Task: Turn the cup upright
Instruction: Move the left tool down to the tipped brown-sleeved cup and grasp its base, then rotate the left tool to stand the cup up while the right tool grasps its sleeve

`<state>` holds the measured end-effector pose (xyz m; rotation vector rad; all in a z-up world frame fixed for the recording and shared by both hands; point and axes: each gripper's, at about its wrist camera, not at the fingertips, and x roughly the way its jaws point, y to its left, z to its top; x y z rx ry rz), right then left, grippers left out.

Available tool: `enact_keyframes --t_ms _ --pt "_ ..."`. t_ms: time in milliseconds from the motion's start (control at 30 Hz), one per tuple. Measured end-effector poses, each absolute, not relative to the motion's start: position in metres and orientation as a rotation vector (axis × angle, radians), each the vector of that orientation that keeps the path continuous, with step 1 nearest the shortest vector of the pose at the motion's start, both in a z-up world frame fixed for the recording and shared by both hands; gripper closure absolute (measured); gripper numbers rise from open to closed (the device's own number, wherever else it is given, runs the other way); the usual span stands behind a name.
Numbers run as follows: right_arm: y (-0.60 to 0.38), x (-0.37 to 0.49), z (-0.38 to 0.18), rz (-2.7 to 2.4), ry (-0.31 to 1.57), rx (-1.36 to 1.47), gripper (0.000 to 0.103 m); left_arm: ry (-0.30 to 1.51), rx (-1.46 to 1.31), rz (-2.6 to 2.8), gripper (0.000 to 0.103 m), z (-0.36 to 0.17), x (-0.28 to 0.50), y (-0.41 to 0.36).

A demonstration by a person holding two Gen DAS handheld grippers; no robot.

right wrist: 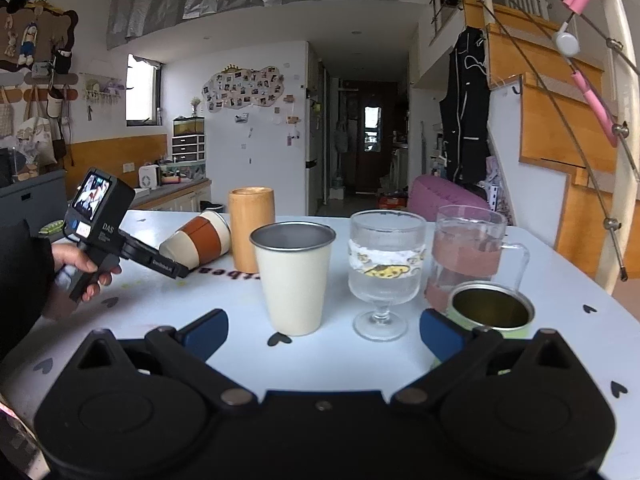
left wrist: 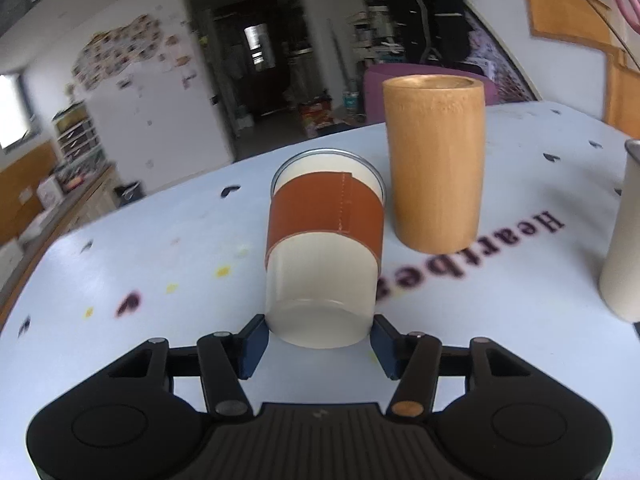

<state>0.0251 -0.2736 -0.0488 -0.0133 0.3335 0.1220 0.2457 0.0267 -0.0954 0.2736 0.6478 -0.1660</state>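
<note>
A cream cup with a brown sleeve [left wrist: 324, 248] lies on its side on the white table [left wrist: 160, 280], base toward my left gripper, rim pointing away. It also shows in the right wrist view [right wrist: 198, 238], tilted with its base end at the left gripper's tip. My left gripper [left wrist: 319, 344] has a blue pad on either side of the cup's base, touching or nearly touching; a firm grip cannot be confirmed. My right gripper [right wrist: 324, 332] is open and empty, low over the near table edge.
An upright bamboo cup [left wrist: 436, 164] stands just right of the lying cup, also in the right wrist view [right wrist: 251, 236]. A cream metal tumbler [right wrist: 295, 280], a stemmed glass [right wrist: 384, 276], a glass mug [right wrist: 472, 256] and a green tin [right wrist: 492, 312] stand before the right gripper.
</note>
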Motion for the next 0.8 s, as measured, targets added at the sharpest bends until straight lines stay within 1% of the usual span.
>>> enact_keyframes --t_ms 133,267,500,667,733,767,800 --pt "-0.275 0.024 -0.048 0.124 0.327 -0.01 0.0 0.686 0.158 -0.109 0.047 -0.092 0.216 0.028" --pt "-0.278 0.027 -0.049 0.127 0.338 0.017 0.0 0.703 0.1 -0.127 0.047 -0.091 0.168 0.024" --pt "-0.276 0.028 -0.049 0.149 0.346 0.038 0.0 0.704 0.04 -0.243 0.047 -0.093 0.075 0.004" --pt "-0.275 0.027 -0.047 0.148 0.345 0.039 0.0 0.704 0.025 -0.323 0.048 -0.095 0.034 -0.014" --pt "-0.275 0.027 -0.047 0.149 0.35 0.043 0.0 0.704 0.019 -0.33 0.053 -0.098 0.026 -0.021" --pt "-0.275 0.027 -0.047 0.151 0.353 0.046 0.0 0.711 0.01 -0.332 0.063 -0.099 0.024 -0.023" --pt "-0.275 0.028 -0.047 0.153 0.356 0.049 0.0 0.724 -0.009 -0.345 0.066 -0.099 0.023 -0.022"
